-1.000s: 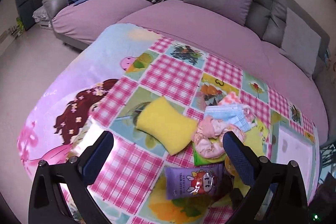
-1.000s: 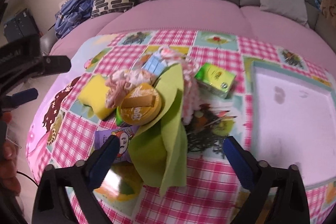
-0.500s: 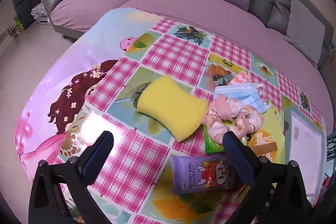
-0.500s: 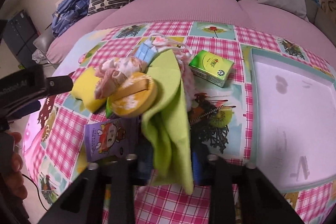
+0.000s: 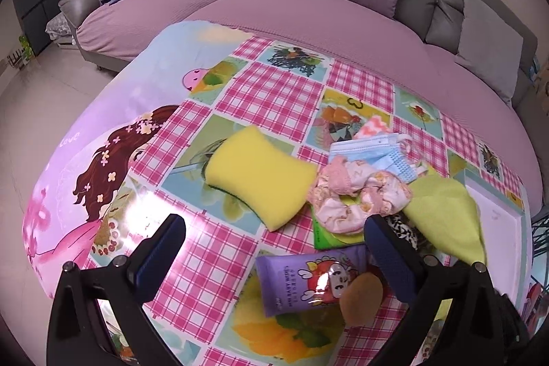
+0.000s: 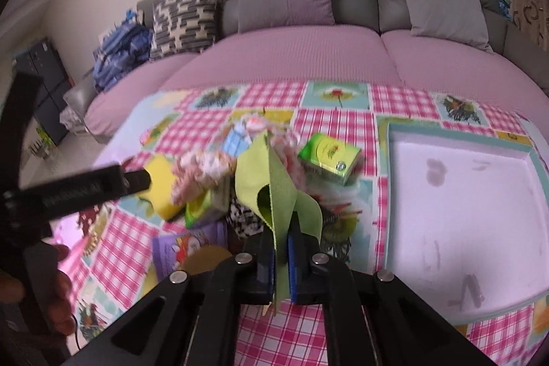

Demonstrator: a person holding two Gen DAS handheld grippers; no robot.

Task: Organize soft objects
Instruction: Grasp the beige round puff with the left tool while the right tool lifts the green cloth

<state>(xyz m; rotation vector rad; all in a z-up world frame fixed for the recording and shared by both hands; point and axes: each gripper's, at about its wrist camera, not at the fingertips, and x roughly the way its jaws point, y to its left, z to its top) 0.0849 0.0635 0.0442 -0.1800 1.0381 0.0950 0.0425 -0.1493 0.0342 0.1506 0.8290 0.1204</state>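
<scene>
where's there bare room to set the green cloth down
The white tray, right of the green tea box, lies bare. So does the checked cover left of the yellow sponge. Between sponge and box it is crowded.

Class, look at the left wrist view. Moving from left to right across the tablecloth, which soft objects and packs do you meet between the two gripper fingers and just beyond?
yellow sponge → purple baby wipes pack → pink floral cloth bundle → blue face masks → green cloth, which the right gripper has clamped.
</scene>
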